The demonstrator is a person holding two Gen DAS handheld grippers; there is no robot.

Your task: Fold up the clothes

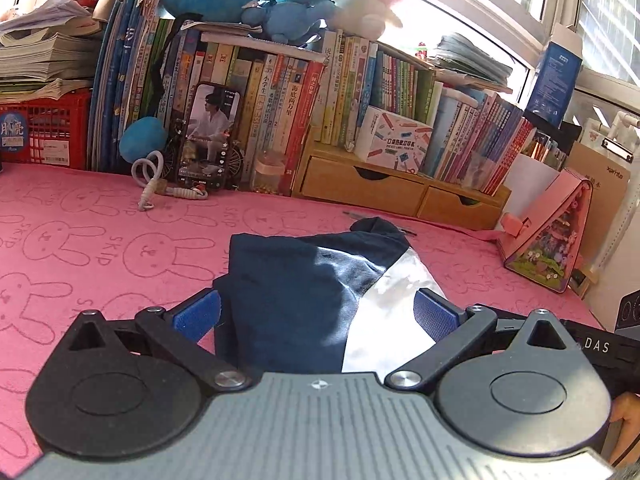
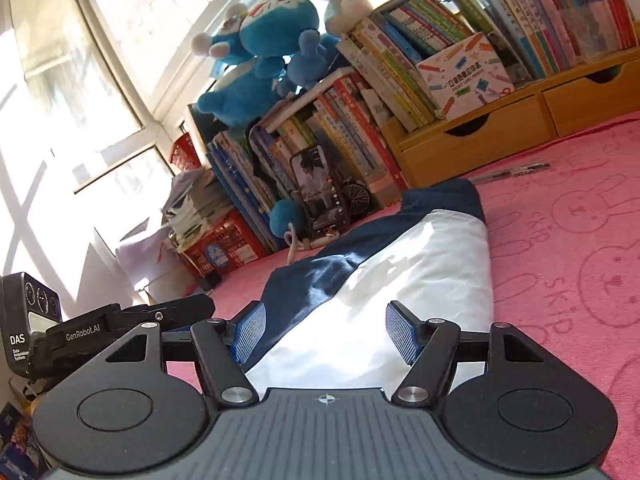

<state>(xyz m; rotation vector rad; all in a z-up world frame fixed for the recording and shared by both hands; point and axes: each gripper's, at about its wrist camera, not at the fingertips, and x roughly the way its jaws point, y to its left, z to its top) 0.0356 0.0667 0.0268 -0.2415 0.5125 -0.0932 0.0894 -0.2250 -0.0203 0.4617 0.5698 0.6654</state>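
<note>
Now both tools stand released over the half-folded garment, so set up the next fold cleanly.

You have the navy and white garment (image 1: 320, 292) lying in the lower middle of both views on the pink rabbit-print table (image 1: 100, 248), its far end reaching toward the wooden drawer unit (image 1: 400, 188) and the phone (image 1: 208, 136) propped against the books. Your left tool (image 1: 316, 316) has its pads spread on either side of the cloth and gripping nothing; your right tool (image 2: 324, 332) is likewise unclenched, with the white panel between its pads but not pinched. For a neat fold, I judge you should take the two near corners level with each other, close fully on a single edge, not a bunch, and carry both sides evenly so the navy layer stays flat.
</note>
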